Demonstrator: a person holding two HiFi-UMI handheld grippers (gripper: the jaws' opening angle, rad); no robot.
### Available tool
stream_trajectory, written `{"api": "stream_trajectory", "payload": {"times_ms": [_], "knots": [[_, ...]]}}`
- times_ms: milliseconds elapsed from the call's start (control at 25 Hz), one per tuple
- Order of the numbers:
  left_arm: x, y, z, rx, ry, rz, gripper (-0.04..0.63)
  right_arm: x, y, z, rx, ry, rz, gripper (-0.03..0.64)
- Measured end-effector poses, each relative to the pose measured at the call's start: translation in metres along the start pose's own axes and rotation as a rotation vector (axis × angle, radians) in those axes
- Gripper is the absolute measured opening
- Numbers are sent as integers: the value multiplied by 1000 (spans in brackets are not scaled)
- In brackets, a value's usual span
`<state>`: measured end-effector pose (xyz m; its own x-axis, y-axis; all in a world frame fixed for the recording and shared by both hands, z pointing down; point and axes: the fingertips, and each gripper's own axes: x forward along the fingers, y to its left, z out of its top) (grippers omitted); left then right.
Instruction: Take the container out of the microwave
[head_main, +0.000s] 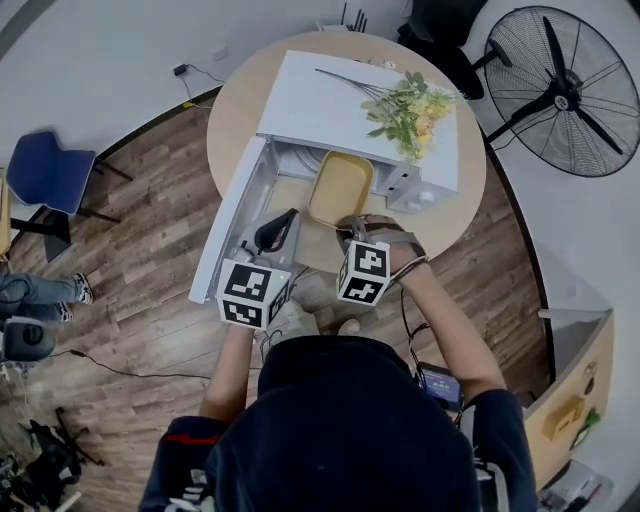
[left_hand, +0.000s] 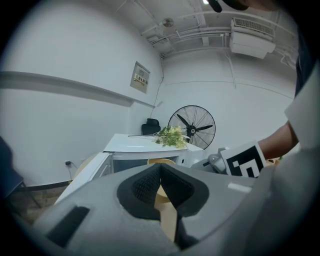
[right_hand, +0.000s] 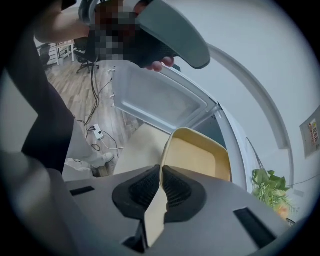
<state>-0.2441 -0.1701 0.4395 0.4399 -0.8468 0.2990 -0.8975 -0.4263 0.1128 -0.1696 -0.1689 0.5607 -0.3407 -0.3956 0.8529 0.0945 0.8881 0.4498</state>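
Observation:
A shallow yellow container (head_main: 340, 187) sits tilted at the mouth of the white microwave (head_main: 340, 95), partly out of the cavity. My right gripper (head_main: 347, 230) is shut on its near rim; in the right gripper view the rim of the container (right_hand: 200, 157) passes between the pads of that gripper (right_hand: 161, 172). The microwave door (head_main: 228, 225) stands swung open to the left. My left gripper (head_main: 272, 235) hovers just inside the door, beside the container, apart from it. Its jaws (left_hand: 160, 167) meet at the tips with nothing between them.
The microwave stands on a round wooden table (head_main: 235, 110), with a bunch of yellow-green flowers (head_main: 410, 110) lying on its top. A black floor fan (head_main: 560, 90) is at the back right and a blue chair (head_main: 50, 170) at the left. Cables run over the wood floor.

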Motion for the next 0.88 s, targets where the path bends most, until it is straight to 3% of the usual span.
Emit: {"api": "stream_trajectory", "payload": {"times_ms": [480, 880], "knots": [[-10, -51, -8, 15, 12, 89, 15, -39, 31, -31, -58, -26, 52, 21], [-33, -95, -10, 87, 2, 130, 15, -76, 51, -42, -83, -45, 43, 21]]}}
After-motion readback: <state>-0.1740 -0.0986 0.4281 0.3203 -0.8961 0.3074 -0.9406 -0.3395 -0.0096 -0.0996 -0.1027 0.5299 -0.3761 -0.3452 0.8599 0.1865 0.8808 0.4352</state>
